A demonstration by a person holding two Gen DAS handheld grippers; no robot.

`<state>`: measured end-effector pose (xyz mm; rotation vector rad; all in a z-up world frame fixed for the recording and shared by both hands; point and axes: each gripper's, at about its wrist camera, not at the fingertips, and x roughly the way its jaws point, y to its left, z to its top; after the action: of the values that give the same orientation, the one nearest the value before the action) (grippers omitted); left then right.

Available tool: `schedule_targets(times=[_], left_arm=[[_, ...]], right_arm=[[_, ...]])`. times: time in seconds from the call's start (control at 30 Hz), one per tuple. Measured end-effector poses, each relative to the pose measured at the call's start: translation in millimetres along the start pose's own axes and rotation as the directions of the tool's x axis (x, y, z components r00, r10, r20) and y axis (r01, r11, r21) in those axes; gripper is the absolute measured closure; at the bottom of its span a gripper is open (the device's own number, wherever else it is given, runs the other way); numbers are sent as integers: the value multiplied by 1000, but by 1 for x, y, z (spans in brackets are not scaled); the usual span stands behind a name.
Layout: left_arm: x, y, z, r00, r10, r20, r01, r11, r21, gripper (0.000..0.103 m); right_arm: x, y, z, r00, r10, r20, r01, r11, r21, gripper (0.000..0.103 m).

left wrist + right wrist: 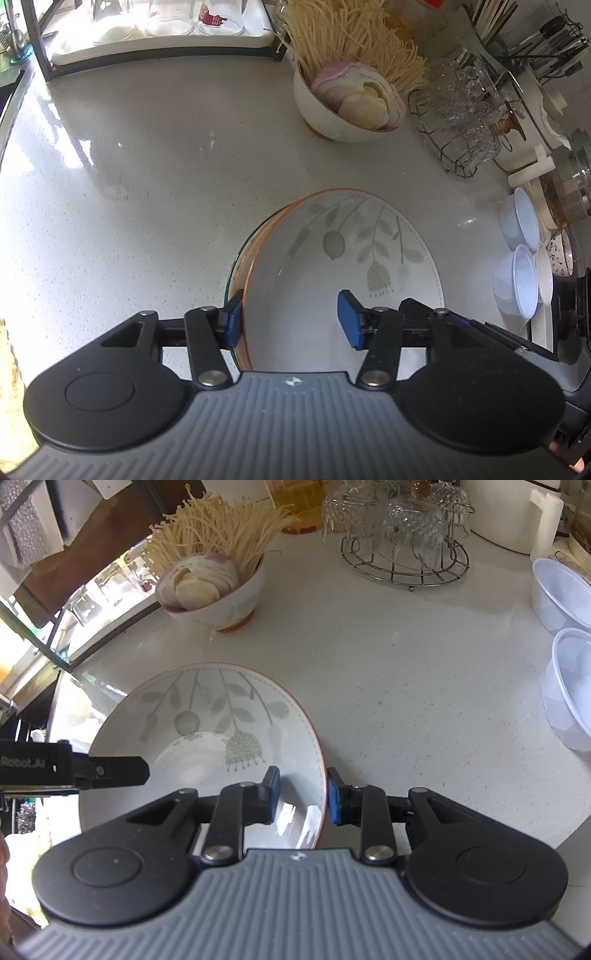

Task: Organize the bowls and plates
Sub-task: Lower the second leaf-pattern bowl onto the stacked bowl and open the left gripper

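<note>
A white floral plate (354, 258) with an orange rim lies on the counter, on top of other plates whose edges show at its left. It also shows in the right wrist view (207, 723). My left gripper (291, 319) is open, its jaws astride the stack's left rim, the left pad outside and the right pad over the plate. My right gripper (303, 794) is open, its jaws astride the plate's right rim without clamping it. The left gripper's finger (118, 771) shows at the plate's left edge.
A bowl of sliced onion and noodles (343, 107) stands behind the plates. A wire rack of glasses (465, 122) stands at the back right. Two white plastic bowls (569, 638) sit at the right. A glass rack on a tray (162, 33) is at the back left.
</note>
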<state>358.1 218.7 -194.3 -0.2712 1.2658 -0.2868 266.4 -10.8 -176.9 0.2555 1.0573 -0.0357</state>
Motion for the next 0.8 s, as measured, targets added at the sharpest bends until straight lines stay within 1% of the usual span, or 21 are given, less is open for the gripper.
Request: schedule_targets(times=[0.17, 0.23, 0.33, 0.4, 0.43, 0.63, 0.8], left_arm=[[-1, -3, -2, 1000, 12, -2, -12, 1000, -10, 40], [-6, -3, -2, 1000, 22, 17, -22, 999, -27, 40], [-10, -5, -1, 999, 37, 14, -37, 999, -9, 39], [-13, -7, 0, 998, 67, 19, -67, 998, 1, 35], [-15, -8, 1, 997, 78, 28, -78, 997, 13, 35], [-19, -11, 8, 996, 76, 41, -78, 996, 35, 35], [-28, -19, 15, 995, 69, 70, -73, 996, 58, 35]], right_arm=[[1, -2, 1, 1000, 7, -3, -7, 1000, 0, 72], [1, -1, 2, 1000, 6, -3, -6, 1000, -2, 72], [3, -2, 4, 1000, 10, -5, -10, 1000, 4, 72], [3, -2, 5, 1000, 14, -4, -14, 1000, 9, 71], [4, -2, 6, 1000, 14, -4, -14, 1000, 10, 71], [5, -3, 10, 1000, 15, -11, -15, 1000, 22, 71], [-10, -7, 18, 999, -8, 42, 7, 1000, 22, 71]])
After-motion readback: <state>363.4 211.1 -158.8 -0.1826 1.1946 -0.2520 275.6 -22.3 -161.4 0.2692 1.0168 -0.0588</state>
